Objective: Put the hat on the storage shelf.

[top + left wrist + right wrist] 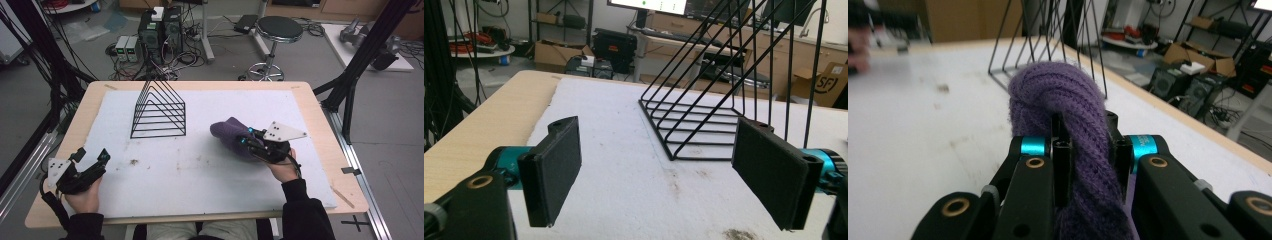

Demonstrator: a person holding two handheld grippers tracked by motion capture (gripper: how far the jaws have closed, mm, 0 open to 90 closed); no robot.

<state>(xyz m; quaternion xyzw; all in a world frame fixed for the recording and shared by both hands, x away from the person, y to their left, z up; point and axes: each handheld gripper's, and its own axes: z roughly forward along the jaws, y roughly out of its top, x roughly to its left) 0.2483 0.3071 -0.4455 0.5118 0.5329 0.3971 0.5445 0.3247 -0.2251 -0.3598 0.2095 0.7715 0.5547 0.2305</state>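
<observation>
A purple knitted garment [231, 136] is bunched up right of the table's middle. My right gripper [248, 137] is shut on it, and in the right gripper view the purple knit [1060, 95] bulges up between the two pressed jaws of the right gripper [1089, 150]. A black wire rack [159, 109] made of triangular frames stands on the white mat, left of the garment. My left gripper [92, 156] rests near the front left corner, its jaws wide apart. Between the left gripper [664, 175] pads there is nothing; the wire rack [724, 95] stands beyond them.
A white foam mat [200, 165] covers most of the wooden table [65, 140]. Beyond the far edge are computer boxes [160, 27], cables and a stool [278, 31]. Black frame posts [360, 55] rise at the right.
</observation>
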